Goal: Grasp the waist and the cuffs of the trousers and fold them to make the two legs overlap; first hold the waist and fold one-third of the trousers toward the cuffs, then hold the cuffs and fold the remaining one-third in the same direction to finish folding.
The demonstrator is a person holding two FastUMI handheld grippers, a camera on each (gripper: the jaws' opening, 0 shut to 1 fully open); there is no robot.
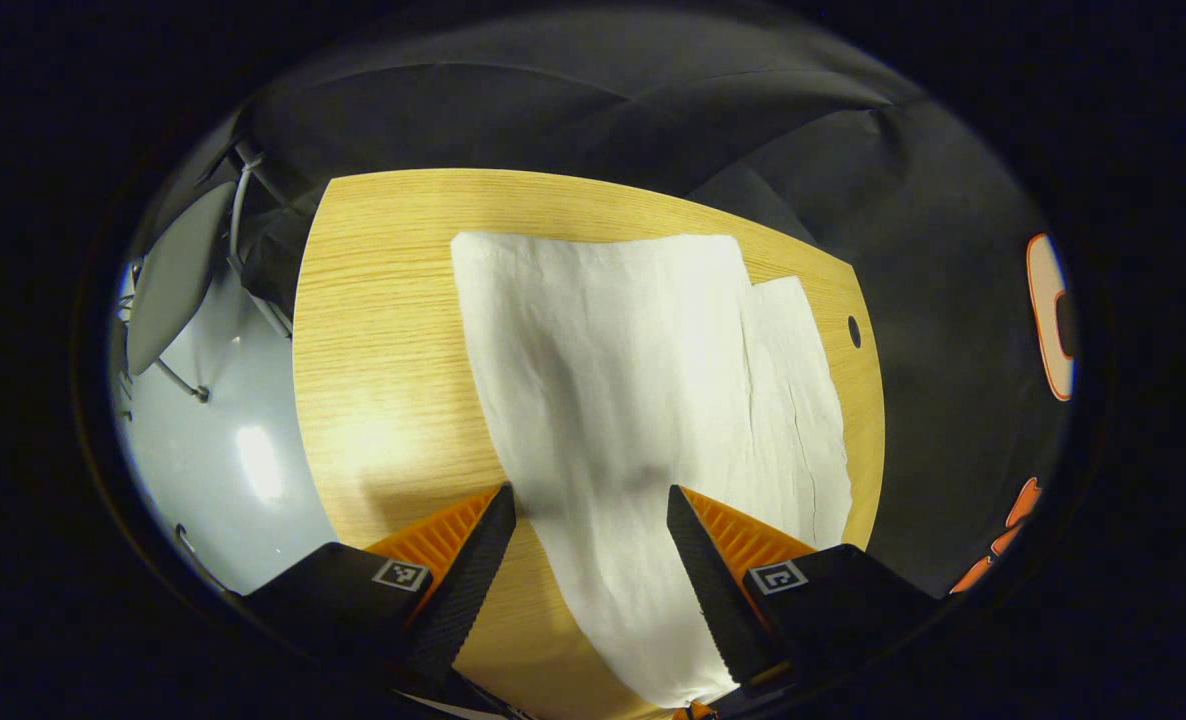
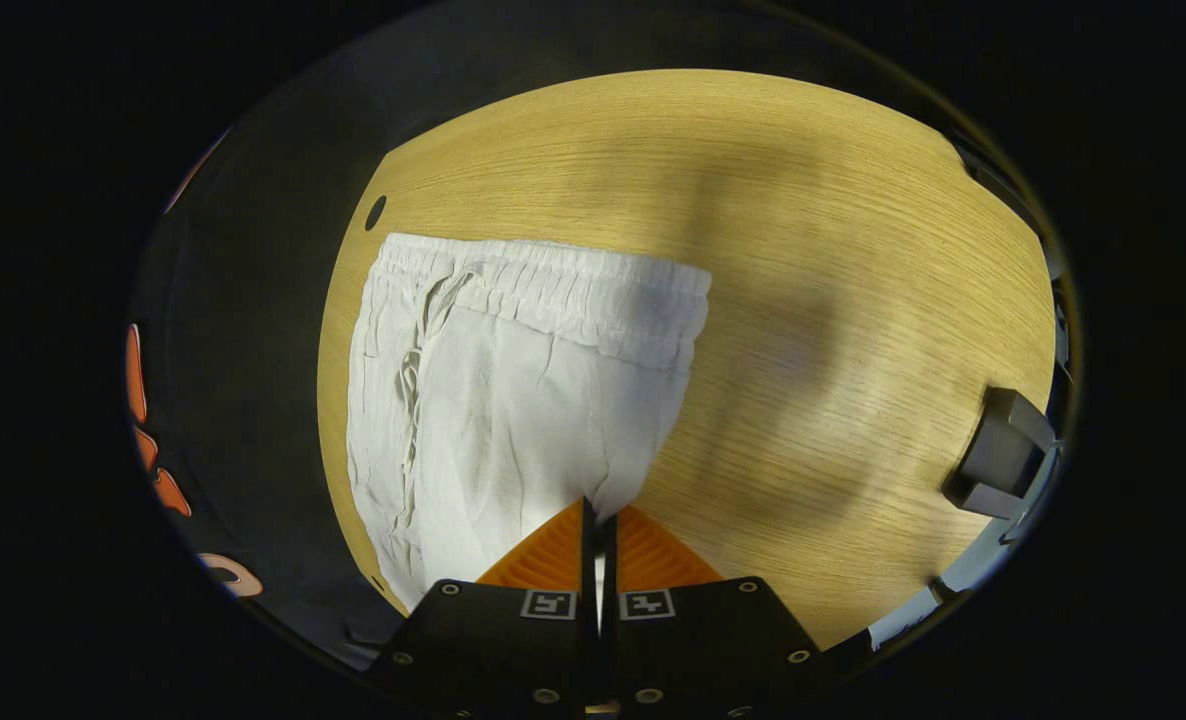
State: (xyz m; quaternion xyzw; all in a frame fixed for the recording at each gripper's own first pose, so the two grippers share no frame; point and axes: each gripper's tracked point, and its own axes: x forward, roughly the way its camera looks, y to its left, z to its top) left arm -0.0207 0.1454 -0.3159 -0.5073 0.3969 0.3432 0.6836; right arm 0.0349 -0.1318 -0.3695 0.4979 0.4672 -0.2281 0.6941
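The white trousers (image 2: 513, 400) lie flat on the wooden counter (image 2: 853, 250). In the right gripper view the elastic waist (image 2: 553, 285) lies at the far end, gathered in fine ridges, with a drawstring (image 2: 418, 350) trailing down the front toward the camera. The cloth narrows toward the right gripper (image 2: 598, 525), whose two fingers stand pressed together on a pinch of the fabric at its near edge; a thin strip of white shows between them. The trousers sit toward the left side of the counter in this view, near its edge and just below a small round hole (image 2: 376, 212) in the wood.

In the left gripper view the trousers (image 1: 633, 400) run away from the camera as a long white panel, one layer lying over another that peeks out along the right side (image 1: 803, 400). The far end is a straight edge across the counter (image 1: 383, 350). The left gripper (image 1: 591, 510) hangs over the near part of the cloth with its fingers spread wide apart, the right finger over the fabric and the left one over bare wood just beside it; whether they touch the surface I cannot tell. The round hole (image 1: 854, 331) shows near the counter's right edge.

Beyond the counter, a pale floor (image 1: 213, 450) and a grey chair (image 1: 173, 275) stand at the left. In the right gripper view a dark block-shaped thing (image 2: 1003, 455) sits at the counter's right edge.
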